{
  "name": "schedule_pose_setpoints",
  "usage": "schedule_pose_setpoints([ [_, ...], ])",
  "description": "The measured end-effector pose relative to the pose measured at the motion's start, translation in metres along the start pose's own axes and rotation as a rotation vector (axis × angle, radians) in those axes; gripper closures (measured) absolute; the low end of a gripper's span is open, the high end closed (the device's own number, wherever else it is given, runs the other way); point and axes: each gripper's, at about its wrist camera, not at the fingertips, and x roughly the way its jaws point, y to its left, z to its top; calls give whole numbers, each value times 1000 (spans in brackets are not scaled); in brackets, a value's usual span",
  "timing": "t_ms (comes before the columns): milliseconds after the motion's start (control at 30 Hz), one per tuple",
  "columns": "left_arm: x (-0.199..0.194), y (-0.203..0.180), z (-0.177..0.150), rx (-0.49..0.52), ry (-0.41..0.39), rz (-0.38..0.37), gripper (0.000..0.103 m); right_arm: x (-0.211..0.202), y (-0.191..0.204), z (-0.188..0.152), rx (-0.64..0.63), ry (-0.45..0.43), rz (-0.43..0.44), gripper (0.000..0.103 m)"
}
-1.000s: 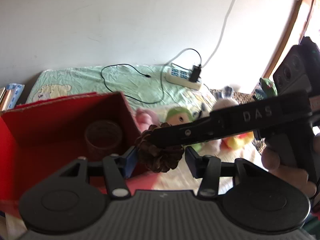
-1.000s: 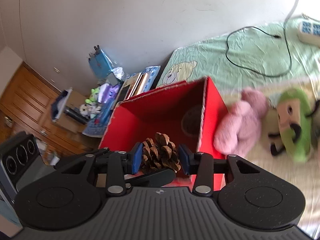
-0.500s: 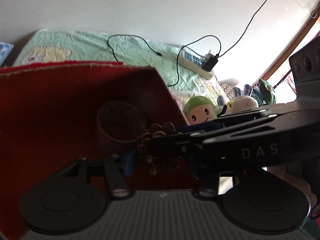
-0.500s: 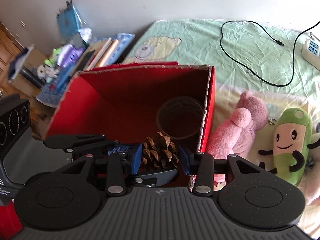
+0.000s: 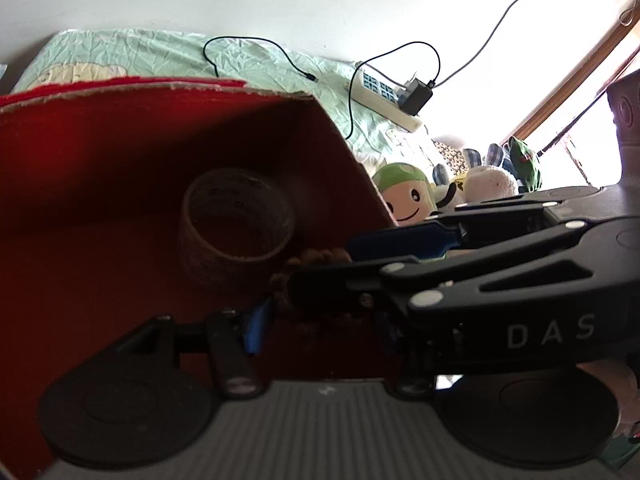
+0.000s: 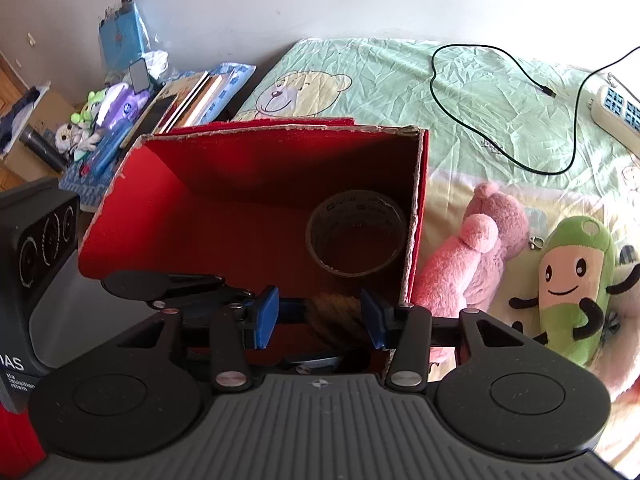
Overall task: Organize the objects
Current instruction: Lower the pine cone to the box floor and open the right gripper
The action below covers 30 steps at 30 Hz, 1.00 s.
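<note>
A red cardboard box lies open on the bed, also in the left wrist view. A roll of tape sits in its right corner; it also shows in the left wrist view. A brown pine cone sits low inside the box, blurred, between the spread blue pads of my right gripper, which do not touch it. My left gripper is also spread inside the box, with the pine cone just past it, mostly hidden by the right gripper's body.
A pink plush bear and a green plush toy lie right of the box. A white power strip and a black cable lie on the green sheet. Books and clutter stand left.
Both grippers moved down into the box. The right gripper's pads spread off the pine cone, which now sits lower and blurred in the box.
</note>
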Motion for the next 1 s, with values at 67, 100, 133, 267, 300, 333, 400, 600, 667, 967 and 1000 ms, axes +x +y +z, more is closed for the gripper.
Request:
schedule_pose_setpoints([
  [67,1,0,0,1,1,-3,50,-1,-1,-2,19,-10,5,54],
  [100,2,0,0,2,0,-2,50,-1,-1,-3,25,-15,7,54],
  [133,2,-1,0,2,1,1,49,-2,-1,-3,31,-19,8,54],
  [267,3,-2,-2,10,-1,16,48,-4,-1,-7,53,-44,12,54],
  [300,2,-2,-2,12,-3,24,48,-4,-1,-8,55,-51,12,54],
  [333,1,-1,-3,12,-7,29,48,-4,-1,-9,57,-59,12,54],
  [400,-3,0,-3,8,-18,41,48,-5,-1,-10,65,-74,10,54],
  [600,-18,3,-4,0,-57,96,43,-10,-7,-16,113,-115,18,55],
  [667,-23,4,-5,2,-68,120,42,-11,-8,-17,125,-124,22,55],
  [967,-37,-10,-12,36,-84,232,31,-14,-9,-28,138,-169,27,55],
  [1000,-37,-13,-13,40,-83,251,31,-15,-9,-30,138,-176,26,55],
])
